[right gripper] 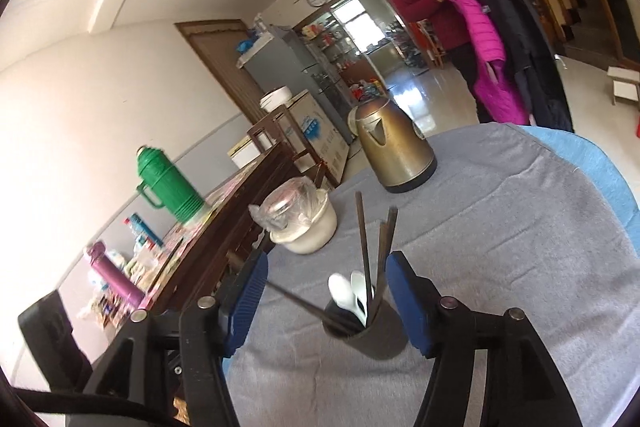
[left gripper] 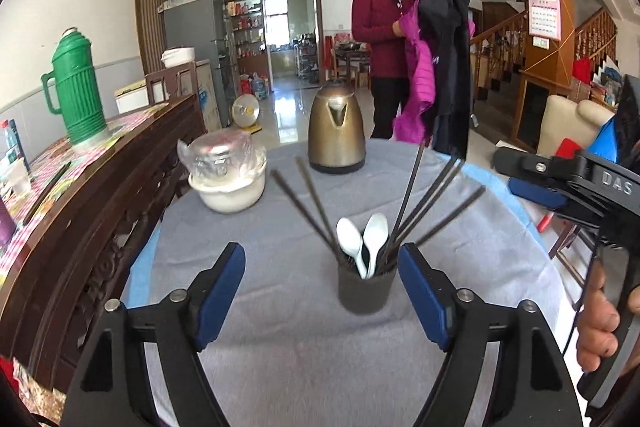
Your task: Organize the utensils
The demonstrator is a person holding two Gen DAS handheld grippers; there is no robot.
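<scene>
Nearest in the left wrist view, the left gripper [left gripper: 322, 287] stands with its two blue ribbed pads wide apart on black angular arms, holding nothing; the dark matte cylindrical utensil cup [left gripper: 363, 290] sits just beyond and between them, untouched. In the right wrist view the right gripper [right gripper: 326, 303] is likewise spread, its blue pads flanking the same cup [right gripper: 366, 333] without pressing on it, and a thin stick passes close by its left pad. Out of the cup fan slim dark chopsticks [left gripper: 430, 195], straight and square-tipped, leaning left and right, with two glossy white plastic spoons [left gripper: 366, 241] standing bowl-up in the middle. The cup rests on a soft, slightly wrinkled grey cloth [left gripper: 280, 347] spread over a round table edged in pale blue [right gripper: 592, 155]. At the right edge of the left view the right gripper's black body appears, gripped by a hand [left gripper: 600, 327]. Farther, to the left, sits a round white bowl topped with crinkled clear plastic film [left gripper: 228, 179]; beyond it, near the far rim, stands a brushed bronze-coloured metal kettle [left gripper: 337, 129] on a dark base. Left of the table runs a dark carved wooden sideboard [left gripper: 120, 187] bearing a ribbed green plastic thermos jug [left gripper: 76, 87]. Farthest, on the shiny tiled floor, a person in a maroon top [left gripper: 380, 27] holds up a black garment and a quilted magenta jacket [left gripper: 420, 75].
</scene>
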